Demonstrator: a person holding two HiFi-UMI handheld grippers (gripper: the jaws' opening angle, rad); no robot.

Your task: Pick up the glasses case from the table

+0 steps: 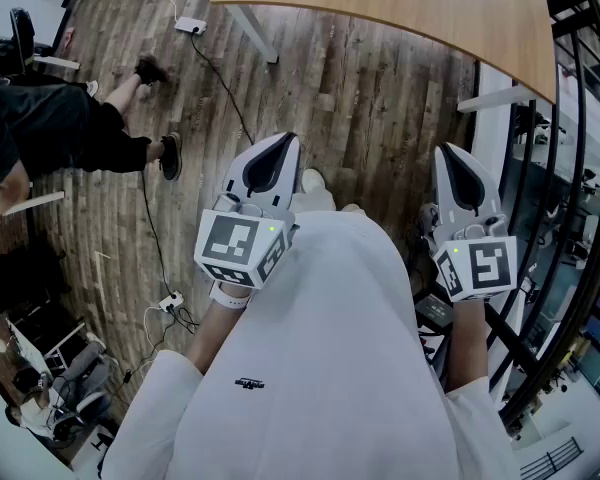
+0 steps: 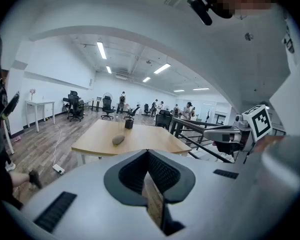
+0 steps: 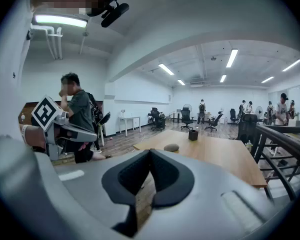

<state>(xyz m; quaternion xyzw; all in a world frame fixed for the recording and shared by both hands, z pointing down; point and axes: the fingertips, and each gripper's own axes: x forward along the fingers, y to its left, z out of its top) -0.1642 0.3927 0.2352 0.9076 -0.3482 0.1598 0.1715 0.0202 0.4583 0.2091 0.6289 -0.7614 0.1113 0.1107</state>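
Left gripper (image 1: pixel 286 140), right gripper (image 1: pixel 447 152) pressed together, empty; glasses case (image 2: pixel 118 140) (on table (image 2: pixel 152 143)) far off.

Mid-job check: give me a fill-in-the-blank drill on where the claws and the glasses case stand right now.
1. The left claw is ___, with nothing between its jaws.
2. The glasses case lies on the ___ table, ahead of both claws and touched by neither.
3. The right claw is shut and holds ___.

Missing words: shut; wooden; nothing.
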